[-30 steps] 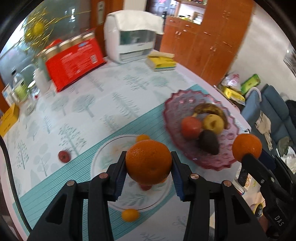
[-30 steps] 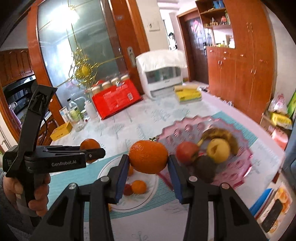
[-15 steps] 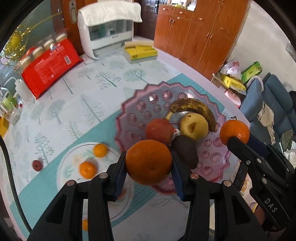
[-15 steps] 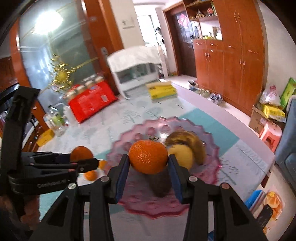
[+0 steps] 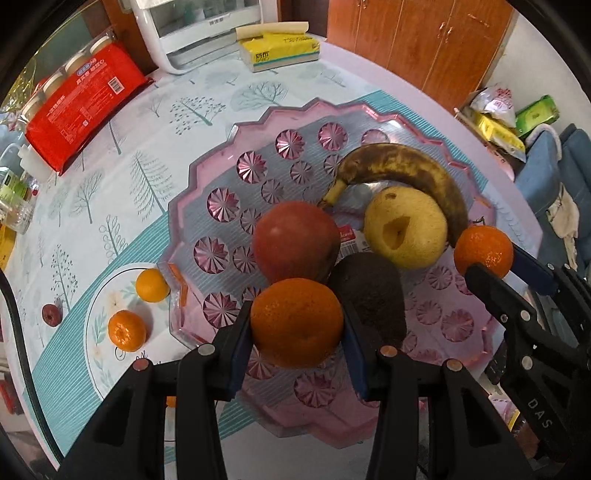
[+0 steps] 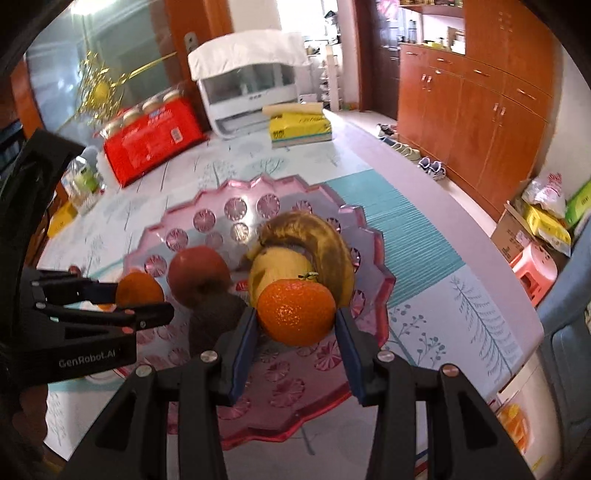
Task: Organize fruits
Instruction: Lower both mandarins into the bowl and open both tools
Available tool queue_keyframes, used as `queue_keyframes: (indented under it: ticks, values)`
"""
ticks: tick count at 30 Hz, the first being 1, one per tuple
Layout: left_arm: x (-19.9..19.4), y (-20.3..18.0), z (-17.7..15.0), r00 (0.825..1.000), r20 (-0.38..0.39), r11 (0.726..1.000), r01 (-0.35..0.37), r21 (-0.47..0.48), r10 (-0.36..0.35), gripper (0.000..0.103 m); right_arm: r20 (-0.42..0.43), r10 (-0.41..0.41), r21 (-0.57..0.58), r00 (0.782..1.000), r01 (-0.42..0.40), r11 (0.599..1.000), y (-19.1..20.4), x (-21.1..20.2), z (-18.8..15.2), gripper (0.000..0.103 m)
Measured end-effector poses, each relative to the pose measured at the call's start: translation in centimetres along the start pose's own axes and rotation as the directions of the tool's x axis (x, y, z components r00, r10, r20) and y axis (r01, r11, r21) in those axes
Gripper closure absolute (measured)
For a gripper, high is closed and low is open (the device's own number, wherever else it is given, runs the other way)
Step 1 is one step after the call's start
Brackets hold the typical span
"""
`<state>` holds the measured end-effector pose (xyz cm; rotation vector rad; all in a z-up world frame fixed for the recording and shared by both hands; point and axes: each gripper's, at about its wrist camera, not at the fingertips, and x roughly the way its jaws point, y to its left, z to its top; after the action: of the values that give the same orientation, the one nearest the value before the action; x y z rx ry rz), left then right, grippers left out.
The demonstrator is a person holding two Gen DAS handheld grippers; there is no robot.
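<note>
My left gripper (image 5: 297,332) is shut on an orange (image 5: 296,322) and holds it above the near part of the pink glass fruit tray (image 5: 221,177). My right gripper (image 6: 295,325) is shut on a second orange (image 6: 296,311) with a green stem, above the tray's near right side (image 6: 373,266). In the tray lie a red apple (image 5: 293,240), a yellow pear (image 5: 404,227), a brown-spotted banana (image 5: 402,164) and a dark avocado (image 5: 369,295). The right gripper and its orange (image 5: 483,251) show at the right of the left wrist view.
A white plate (image 5: 98,328) left of the tray holds two small oranges (image 5: 126,329). A small dark red fruit (image 5: 50,314) lies on the cloth beyond it. At the back stand a red package (image 5: 83,96), a yellow tissue pack (image 5: 279,50) and a white appliance (image 5: 199,29). The table edge runs at the right.
Both grippers, each still holding its orange, have moved right from the white plate to above the pink tray and come lower and closer to it.
</note>
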<state>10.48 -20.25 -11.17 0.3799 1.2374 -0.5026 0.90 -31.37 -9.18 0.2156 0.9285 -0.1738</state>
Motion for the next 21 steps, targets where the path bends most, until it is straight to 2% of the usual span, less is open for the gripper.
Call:
queue_keyframes:
  ticks: [8,9,11,14,21]
  values:
    - [1.0,-0.5,0.4,0.998,-0.035,0.999,-0.050,-0.021,0.050,0.057,-0.068,0.027,-0.019,0.997,-0.028,0.999,-0.4,1.9,-0.2,0.058]
    - [1.1,-0.6,0.3,0.998,-0.041,0.998,-0.054,-0.022,0.053,0.054,-0.064,0.024,-0.025,0.998,-0.026,0.999,-0.4,1.9,-0.2,0.058]
    - [1.0,-0.7,0.3,0.997,-0.040,0.997,-0.068,-0.025,0.067,0.036,-0.061,0.021,-0.041,0.998,-0.024,0.999,-0.2,1.9,-0.2,0.053]
    - [0.5,-0.7,0.4,0.996,-0.025,0.996,-0.089,-0.026,0.089,0.028,-0.051,0.029,-0.044,0.998,-0.031,0.999,-0.2,1.8,-0.1,0.040]
    - [-0.2,-0.5,0.3,0.994,-0.033,0.993,-0.107,-0.051,0.105,0.024,-0.016,0.052,-0.008,0.999,-0.052,0.999,-0.9,1.0,0.4,0.036]
